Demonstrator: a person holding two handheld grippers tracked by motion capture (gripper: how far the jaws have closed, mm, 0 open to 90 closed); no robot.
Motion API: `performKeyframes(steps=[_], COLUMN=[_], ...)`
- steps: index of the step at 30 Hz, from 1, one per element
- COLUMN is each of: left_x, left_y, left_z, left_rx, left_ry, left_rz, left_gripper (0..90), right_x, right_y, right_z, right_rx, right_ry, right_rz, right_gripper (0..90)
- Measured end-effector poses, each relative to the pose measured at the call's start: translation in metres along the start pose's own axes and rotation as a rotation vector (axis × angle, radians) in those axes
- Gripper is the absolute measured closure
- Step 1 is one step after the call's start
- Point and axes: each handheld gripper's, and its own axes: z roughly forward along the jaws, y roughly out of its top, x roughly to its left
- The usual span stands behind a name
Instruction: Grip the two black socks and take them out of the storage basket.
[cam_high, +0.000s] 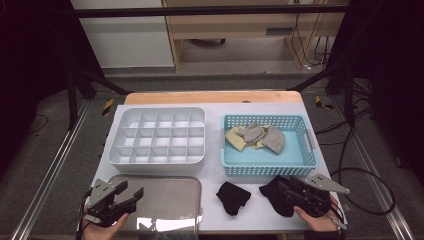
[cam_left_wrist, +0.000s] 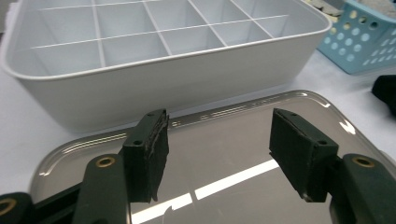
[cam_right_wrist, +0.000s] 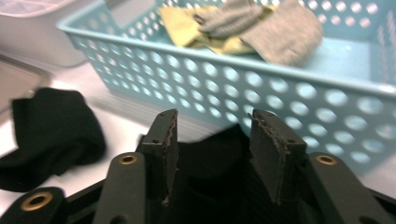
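Jaws of the right gripper (cam_right_wrist: 212, 156) stand partly spread, with a black sock (cam_right_wrist: 210, 163) lying below and between them; its dark cloth fills the gap low down and runs on beneath the gripper's body. Whether the pads touch the cloth I cannot tell, but they are not pinching it. From the high view, this right gripper (cam_high: 286, 190) sits at the near right of the table (cam_high: 212, 150), over the same sock (cam_high: 274, 197), just in front of the blue basket (cam_high: 270, 167).

A second black sock (cam_high: 233, 197) lies crumpled on the table to the left of the first, apart from it and clear of both grippers; in the right gripper view it shows at the left (cam_right_wrist: 51, 130), well outside the jaws. Inside the basket (cam_right_wrist: 261, 88) lie grey and yellow socks (cam_right_wrist: 252, 28), piled toward its far left part.

On the other side, the left gripper (cam_left_wrist: 219, 149) has its jaws spread wide with nothing between them, held above a shiny metal tray (cam_left_wrist: 233, 116). Seen from above, that gripper (cam_high: 127, 192) sits over the tray's (cam_high: 165, 200) near left corner. Just beyond the tray stands a white divided bin (cam_high: 157, 135), its compartments bare.
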Motion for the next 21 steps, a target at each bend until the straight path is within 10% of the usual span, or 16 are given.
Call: performKeyframes(steps=[21], left_x=[-0.065], left_y=[0.013], left_z=[0.024], left_rx=[0.024], left_ry=[-0.124], left_rz=[0.111], left_gripper=[38.9], right_x=[0.037], right_y=[-0.002], right_z=[0.028], right_rx=[0.007], right_ry=[0.120], right_rz=[-0.086], right_gripper=[49.1])
